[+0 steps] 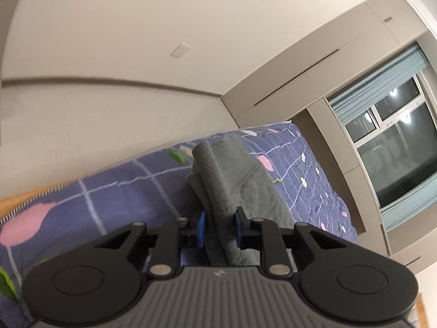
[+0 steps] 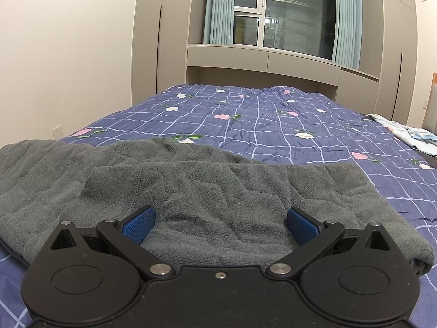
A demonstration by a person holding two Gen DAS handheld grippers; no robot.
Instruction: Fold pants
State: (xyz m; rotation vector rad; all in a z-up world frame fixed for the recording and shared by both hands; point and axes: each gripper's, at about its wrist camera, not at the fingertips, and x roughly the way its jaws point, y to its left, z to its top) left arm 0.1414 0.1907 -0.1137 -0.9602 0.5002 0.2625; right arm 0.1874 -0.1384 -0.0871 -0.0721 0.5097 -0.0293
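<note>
Bedspread [image 2: 273,125] first: from my remote seat I see its blue checked cloth with flowers covering the whole bed, and I place everything else against it. Pants [image 2: 191,186], grey and fleecy, lie across the near edge of that bedspread in the right wrist view, spread wide from side to side, with one layer folded over another. My right tongs [image 2: 220,225] sit low over the near part of the pants, jaws spread wide, the blue pads [image 2: 139,224] resting on the fabric at either side and pinching nothing. In the tilted left wrist view, a thick fold of the pants [image 1: 232,180] rises off the bedspread and runs straight between my left tongs [image 1: 220,228], whose jaws are drawn in tight, clamping that fold.
</note>
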